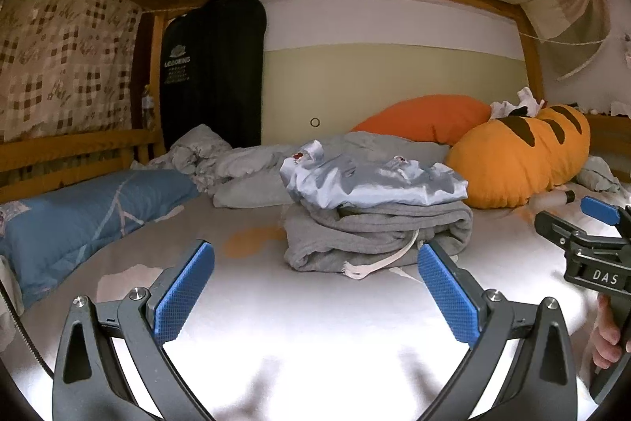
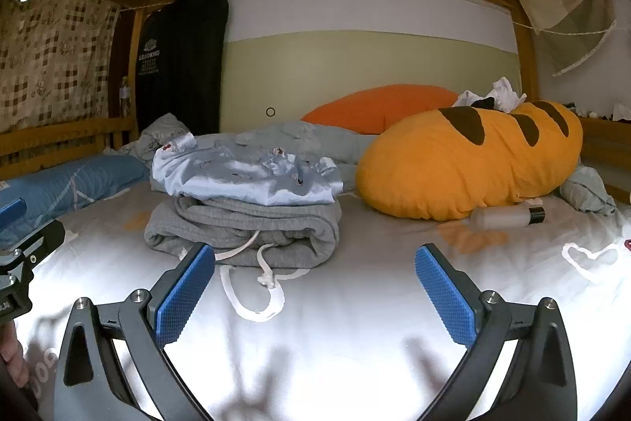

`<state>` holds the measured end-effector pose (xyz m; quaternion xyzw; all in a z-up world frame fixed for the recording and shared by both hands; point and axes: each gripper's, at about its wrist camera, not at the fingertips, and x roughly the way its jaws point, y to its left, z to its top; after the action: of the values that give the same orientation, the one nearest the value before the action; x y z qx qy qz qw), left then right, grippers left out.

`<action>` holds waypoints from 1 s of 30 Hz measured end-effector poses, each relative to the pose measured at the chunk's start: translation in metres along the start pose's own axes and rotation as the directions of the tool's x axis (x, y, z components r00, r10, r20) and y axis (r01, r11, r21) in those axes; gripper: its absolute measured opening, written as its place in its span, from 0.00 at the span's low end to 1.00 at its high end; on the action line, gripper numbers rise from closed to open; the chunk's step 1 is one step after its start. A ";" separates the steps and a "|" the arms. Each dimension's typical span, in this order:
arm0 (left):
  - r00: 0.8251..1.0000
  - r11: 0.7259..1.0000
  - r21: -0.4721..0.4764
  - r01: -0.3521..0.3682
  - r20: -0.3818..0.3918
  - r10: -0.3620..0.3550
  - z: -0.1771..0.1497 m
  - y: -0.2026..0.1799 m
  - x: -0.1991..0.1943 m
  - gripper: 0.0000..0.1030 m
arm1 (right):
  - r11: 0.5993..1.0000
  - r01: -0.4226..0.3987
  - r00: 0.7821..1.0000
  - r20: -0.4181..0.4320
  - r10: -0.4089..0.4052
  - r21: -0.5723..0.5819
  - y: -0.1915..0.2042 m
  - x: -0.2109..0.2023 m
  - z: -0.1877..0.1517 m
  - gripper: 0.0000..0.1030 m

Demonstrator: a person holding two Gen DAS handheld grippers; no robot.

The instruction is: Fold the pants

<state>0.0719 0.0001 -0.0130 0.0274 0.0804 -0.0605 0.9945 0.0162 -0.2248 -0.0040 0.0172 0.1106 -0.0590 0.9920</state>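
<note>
Grey sweatpants [image 1: 378,235] [image 2: 244,231] lie folded in a thick bundle on the white bed sheet, their white drawstring [image 2: 256,287] trailing toward me. A folded light blue garment [image 1: 370,180] [image 2: 244,176] rests on top of them. My left gripper [image 1: 315,287] is open just in front of the bundle, nothing between its blue pads. My right gripper [image 2: 315,287] is open too, in front and to the right of the bundle, holding nothing. It also shows at the right edge of the left wrist view, a hand on its handle.
An orange bread-shaped plush pillow [image 2: 469,160] and an orange cushion [image 2: 378,109] lie behind the stack. A plastic bottle [image 2: 508,216] lies by the pillow. A blue pillow [image 1: 79,219] and crumpled bedding [image 1: 205,156] sit at left. Wooden bed rails [image 1: 71,148] border the mattress.
</note>
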 end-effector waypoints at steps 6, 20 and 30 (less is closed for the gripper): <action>1.000 1.000 -0.017 -0.003 -0.009 0.003 0.000 0.003 0.001 0.99 | 1.000 0.004 1.000 -0.004 -0.004 -0.006 0.002 -0.001 0.000 0.99; 1.000 1.000 0.021 -0.014 -0.004 0.015 -0.002 -0.004 0.000 1.00 | 1.000 0.007 1.000 -0.009 -0.007 -0.008 0.001 -0.001 -0.001 0.99; 1.000 1.000 0.019 -0.016 -0.015 0.016 -0.002 -0.005 0.001 1.00 | 1.000 0.004 1.000 -0.013 -0.004 -0.006 0.001 -0.001 -0.001 0.99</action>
<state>0.0720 -0.0048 -0.0156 0.0380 0.0870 -0.0531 0.9941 0.0155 -0.2241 -0.0046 0.0145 0.1170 -0.0604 0.9912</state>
